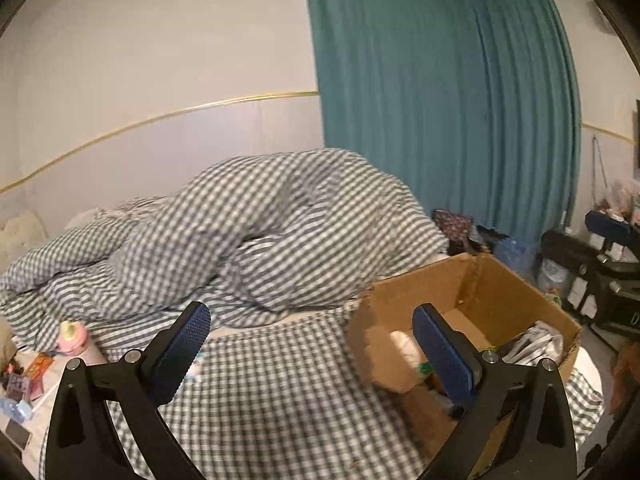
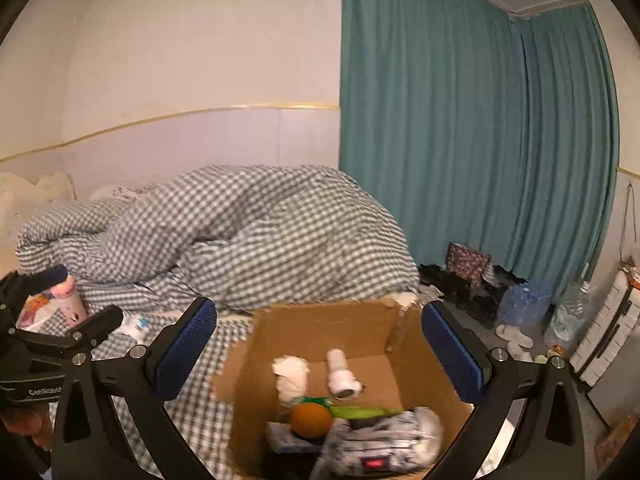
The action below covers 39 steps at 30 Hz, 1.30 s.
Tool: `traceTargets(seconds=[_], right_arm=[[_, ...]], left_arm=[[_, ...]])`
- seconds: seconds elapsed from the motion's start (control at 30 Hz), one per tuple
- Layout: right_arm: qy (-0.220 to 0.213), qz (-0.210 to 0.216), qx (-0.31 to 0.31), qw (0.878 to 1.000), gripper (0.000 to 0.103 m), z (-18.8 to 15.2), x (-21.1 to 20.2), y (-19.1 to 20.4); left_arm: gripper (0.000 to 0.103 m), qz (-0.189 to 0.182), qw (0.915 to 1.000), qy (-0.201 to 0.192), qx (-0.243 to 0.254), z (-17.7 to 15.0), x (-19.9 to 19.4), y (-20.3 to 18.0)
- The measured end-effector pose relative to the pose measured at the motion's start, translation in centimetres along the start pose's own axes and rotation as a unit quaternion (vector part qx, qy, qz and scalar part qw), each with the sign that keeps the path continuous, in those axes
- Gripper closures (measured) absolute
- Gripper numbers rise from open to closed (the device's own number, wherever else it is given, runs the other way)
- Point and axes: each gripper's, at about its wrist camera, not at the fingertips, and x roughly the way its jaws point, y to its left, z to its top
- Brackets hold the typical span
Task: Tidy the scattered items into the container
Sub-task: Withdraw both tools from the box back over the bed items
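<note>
An open cardboard box (image 2: pixel 320 330) stands on the checked bed and holds an orange ball (image 2: pixel 311 421), a white tube (image 2: pixel 340 370), a white fluffy thing (image 2: pixel 291 376) and a grey patterned pouch (image 2: pixel 380 446). My right gripper (image 2: pixel 318 350) is open and empty above the box. My left gripper (image 1: pixel 310 350) is open and empty, left of the box (image 1: pixel 480 284). A pink bottle (image 1: pixel 76 340) and small packets (image 1: pixel 38 366) lie at the bed's left; the bottle also shows in the right wrist view (image 2: pixel 68 300). The left gripper's body (image 2: pixel 48 340) shows there too.
A bunched checked duvet (image 1: pixel 248 232) fills the bed behind the box. A teal curtain (image 1: pixel 440 100) hangs at the right. Floor clutter, water bottles (image 2: pixel 524 300), slippers and a radiator (image 2: pixel 608 340) lie right of the bed. A phone (image 1: pixel 16 436) lies at the bed's left edge.
</note>
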Motion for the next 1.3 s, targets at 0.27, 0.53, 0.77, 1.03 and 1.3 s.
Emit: traceTargets(seconds=[0.27,0.53,0.77,1.03,1.3], right_arm=[[-0.002,0.039,-0.032,0.999,0.000,0.6,0.6,6.2],[0.017,0.073,-0.049,0.996,0.000,0.6,2.5,10.7],[0.045,0.100,-0.044,0.993,0.000,0.4,4.6,14.5],[0.077,0.130,-0.050,0.987,0.000,-0.4,8.5,18.9],[0.103,0.154,-0.074,0.980,0.000,-1.8,12.8,23.7]], left_arm=[[0.000,0.040,0.9988,0.012,-0.026,-1.2,-0.9,5.6],[0.000,0.074,0.9957,0.020,-0.052,-2.4,-1.6,10.7],[0.000,0.105,0.9913,0.030,-0.074,-3.3,-2.2,15.2],[0.000,0.146,0.9825,0.053,-0.104,-5.1,-1.4,21.5],[0.000,0.175,0.9731,0.068,-0.133,-7.1,0.1,26.8]])
